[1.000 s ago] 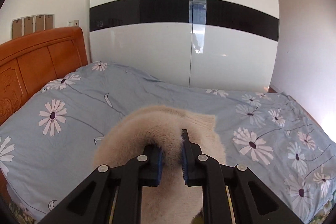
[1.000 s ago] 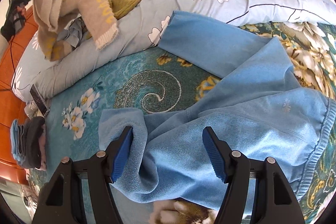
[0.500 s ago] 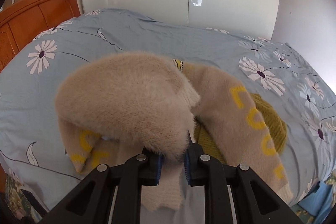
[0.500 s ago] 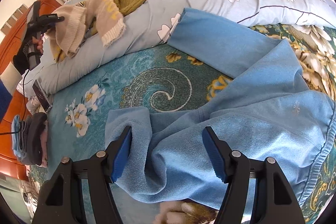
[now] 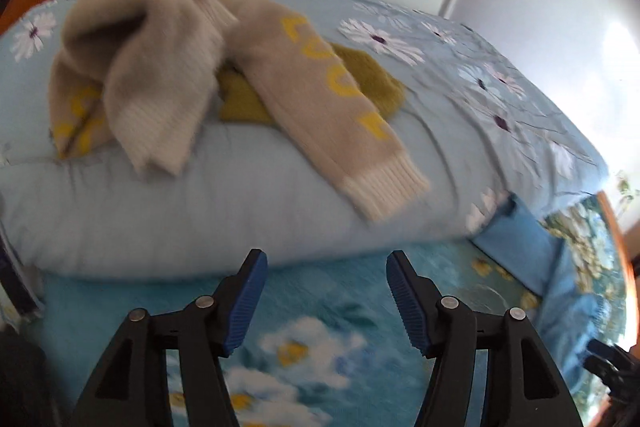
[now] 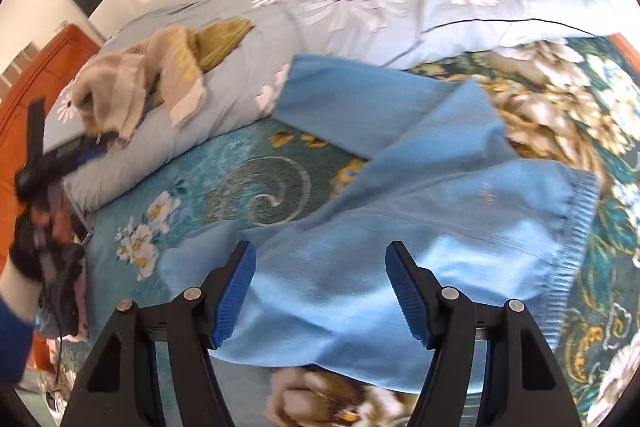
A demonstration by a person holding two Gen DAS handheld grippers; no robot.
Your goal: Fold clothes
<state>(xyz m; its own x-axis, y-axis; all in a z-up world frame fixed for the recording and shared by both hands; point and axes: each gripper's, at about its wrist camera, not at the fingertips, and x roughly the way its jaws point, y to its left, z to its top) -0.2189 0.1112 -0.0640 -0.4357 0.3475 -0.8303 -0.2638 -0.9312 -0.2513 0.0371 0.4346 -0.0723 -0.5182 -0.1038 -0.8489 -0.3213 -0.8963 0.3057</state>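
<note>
Nearest, the right gripper [image 6: 320, 291] hovers with its jaws spread over the light blue fleece sweatshirt [image 6: 400, 247], which lies rumpled and unfolded on the teal floral bedspread [image 6: 256, 187]; nothing is pinched. The left gripper [image 5: 324, 291] was clamped on the fuzzy beige knitted sweater with yellow letters [image 5: 168, 67] a second ago. Now its jaws are opening, nothing is between them, and it has dropped low over the bedspread. Farther off, the beige sweater lies heaped on the pale blue daisy-print duvet [image 5: 240, 211], partly over an olive-green knitted garment [image 5: 368, 75]. It looks set aside, so the blue sweatshirt is probably next for folding.
</note>
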